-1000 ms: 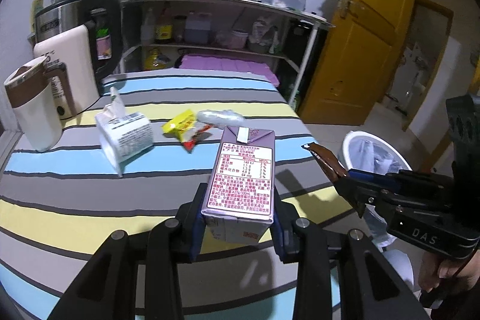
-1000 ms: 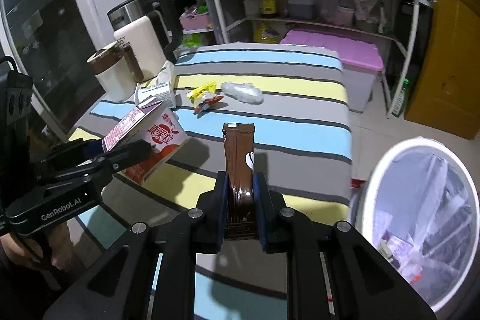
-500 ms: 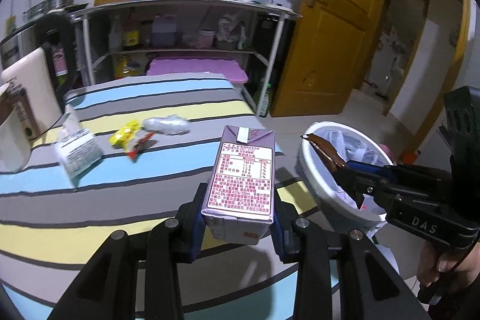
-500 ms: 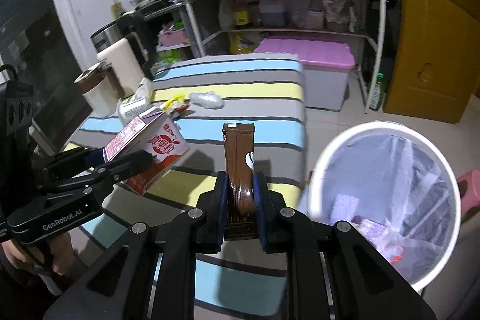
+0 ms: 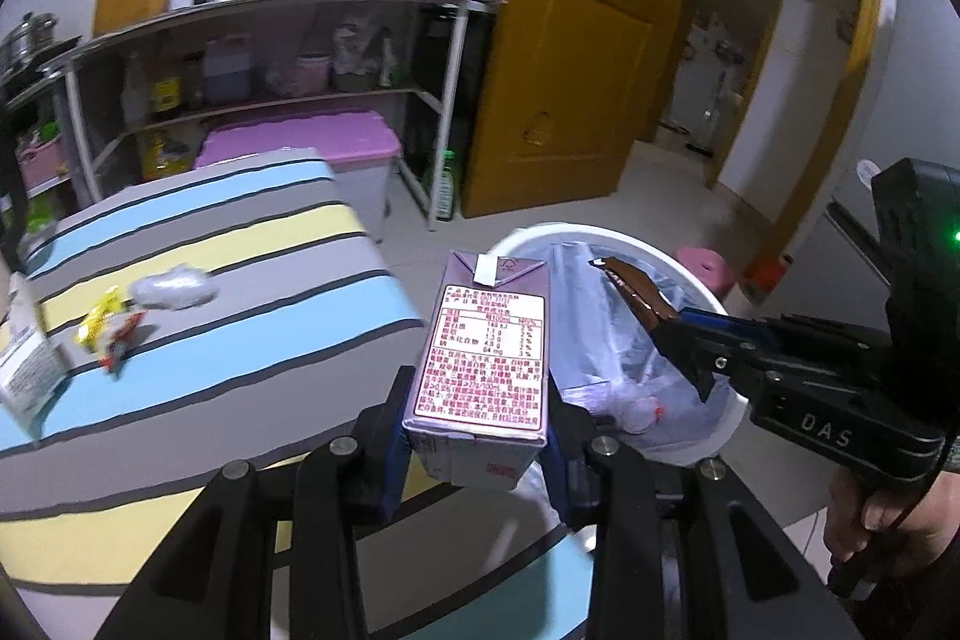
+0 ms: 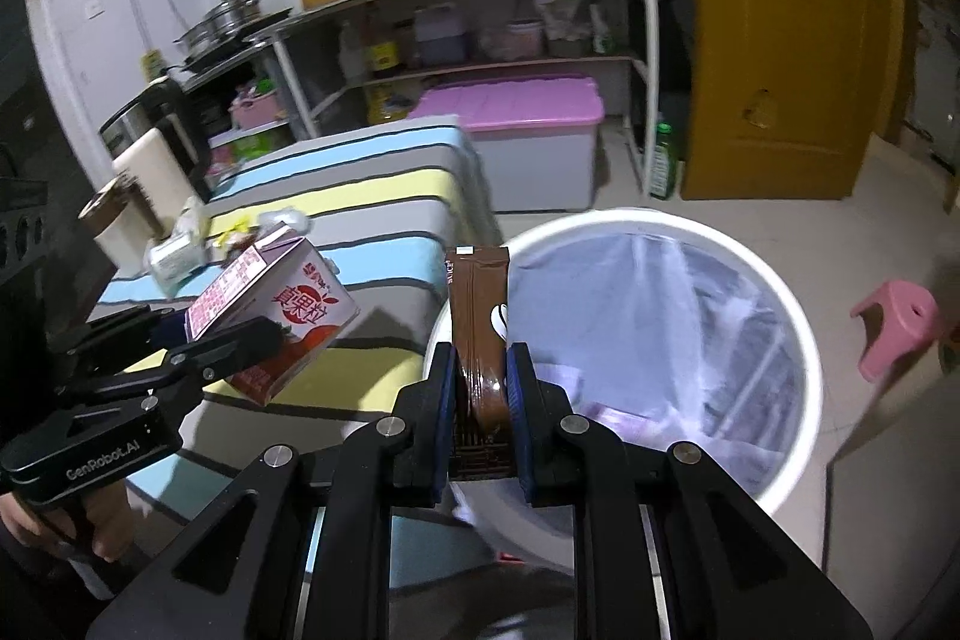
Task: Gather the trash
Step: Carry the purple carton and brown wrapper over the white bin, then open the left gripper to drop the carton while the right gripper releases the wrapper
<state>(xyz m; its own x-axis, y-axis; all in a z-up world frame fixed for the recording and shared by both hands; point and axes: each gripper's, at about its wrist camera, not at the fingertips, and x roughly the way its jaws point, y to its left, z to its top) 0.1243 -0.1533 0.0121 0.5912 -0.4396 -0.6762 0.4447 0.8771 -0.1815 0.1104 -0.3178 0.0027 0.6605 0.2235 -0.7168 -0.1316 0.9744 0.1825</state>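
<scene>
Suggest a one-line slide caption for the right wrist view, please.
Right gripper clamps a brown wrapper beside the lined white bin.

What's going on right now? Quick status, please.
Left gripper clamps milk carton. Right gripper clamps brown wrapper. White lined bin ahead, nothing blocking.

striped table at left, metal shelf rack with bottles and tubs far behind, purple-lidded storage box under it, yellow door far right, pink stool right on floor
</scene>
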